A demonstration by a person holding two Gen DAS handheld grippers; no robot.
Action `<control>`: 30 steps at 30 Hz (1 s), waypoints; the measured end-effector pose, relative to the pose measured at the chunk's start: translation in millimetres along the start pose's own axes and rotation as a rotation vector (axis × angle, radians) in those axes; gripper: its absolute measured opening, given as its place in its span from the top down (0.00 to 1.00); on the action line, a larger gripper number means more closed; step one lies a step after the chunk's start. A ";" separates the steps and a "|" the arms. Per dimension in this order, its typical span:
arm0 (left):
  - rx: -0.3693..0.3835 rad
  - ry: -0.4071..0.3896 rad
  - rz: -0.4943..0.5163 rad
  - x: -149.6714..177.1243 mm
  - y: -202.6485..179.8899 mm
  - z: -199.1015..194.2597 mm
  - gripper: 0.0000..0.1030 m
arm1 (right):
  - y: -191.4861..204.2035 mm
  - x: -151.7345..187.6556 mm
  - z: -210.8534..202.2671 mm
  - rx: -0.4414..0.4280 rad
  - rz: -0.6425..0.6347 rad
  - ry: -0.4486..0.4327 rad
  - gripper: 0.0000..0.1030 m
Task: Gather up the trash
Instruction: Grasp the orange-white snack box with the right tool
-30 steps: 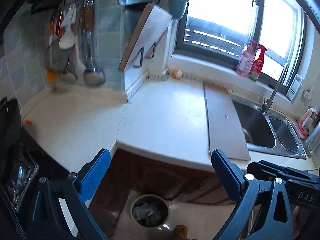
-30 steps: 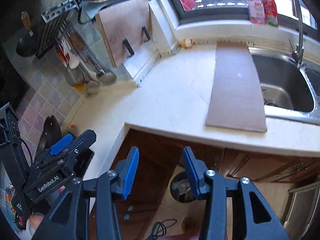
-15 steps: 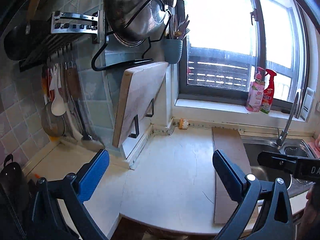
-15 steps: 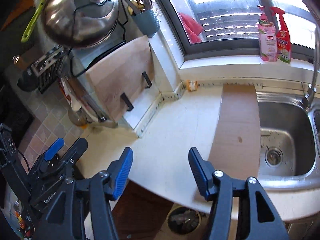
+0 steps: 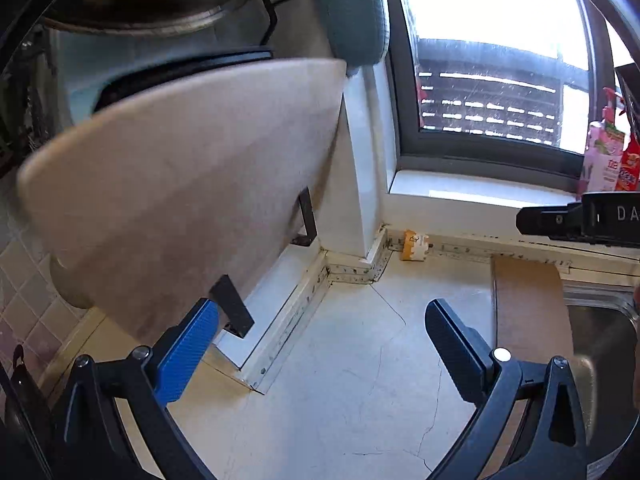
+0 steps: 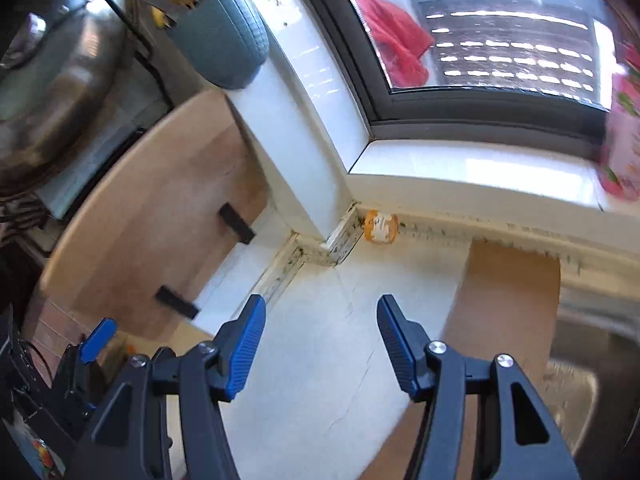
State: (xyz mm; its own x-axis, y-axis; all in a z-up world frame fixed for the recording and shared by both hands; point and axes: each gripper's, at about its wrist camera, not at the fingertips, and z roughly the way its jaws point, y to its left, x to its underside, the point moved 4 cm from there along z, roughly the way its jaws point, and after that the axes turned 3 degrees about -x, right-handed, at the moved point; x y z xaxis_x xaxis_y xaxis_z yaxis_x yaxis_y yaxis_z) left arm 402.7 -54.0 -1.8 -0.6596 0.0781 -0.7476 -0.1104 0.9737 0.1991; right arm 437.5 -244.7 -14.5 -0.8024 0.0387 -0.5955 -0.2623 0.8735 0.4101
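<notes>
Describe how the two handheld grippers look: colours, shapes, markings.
Both are black frames with silver bolts. The left gripper and the right gripper each carry two flat ribbed blue pads on angled arms with triangular cut-outs. White lettering, partly cut off, marks the right one's body in the left wrist view.

The left gripper (image 5: 322, 340) hangs over a pale, cracked countertop (image 5: 352, 380), its jaws spread wide with nothing between them. Ahead, in the corner below the window sill (image 5: 480, 192), a small orange-and-white container (image 5: 415, 245) lies on its side against the wall strip. A large cutting board (image 5: 180, 192) leans in black brackets on the left (its edge blurred). A brown board (image 5: 528, 308) lies beside the steel sink (image 5: 600, 332). Part of the right gripper (image 5: 580, 222) juts in from the right edge.
</notes>
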 end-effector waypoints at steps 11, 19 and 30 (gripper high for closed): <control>-0.125 0.159 -0.063 20.9 -26.1 133.7 0.01 | -58.8 -27.5 161.5 0.125 -0.277 0.131 0.43; -0.151 0.250 -0.104 46.7 -30.8 185.7 0.01 | -79.3 -47.4 223.9 0.122 -0.290 0.126 0.43; -0.154 0.307 -0.114 63.6 -27.9 205.8 0.01 | -93.9 -49.1 273.5 0.047 -0.103 0.166 0.44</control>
State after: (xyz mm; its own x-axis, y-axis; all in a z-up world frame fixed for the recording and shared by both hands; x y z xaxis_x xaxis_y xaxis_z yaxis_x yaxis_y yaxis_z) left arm 516.9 -32.3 -185.3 -0.8267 -0.1201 -0.5497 -0.2913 0.9272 0.2355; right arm 648.2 -195.8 -212.6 -0.8510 -0.1298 -0.5088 -0.3258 0.8905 0.3178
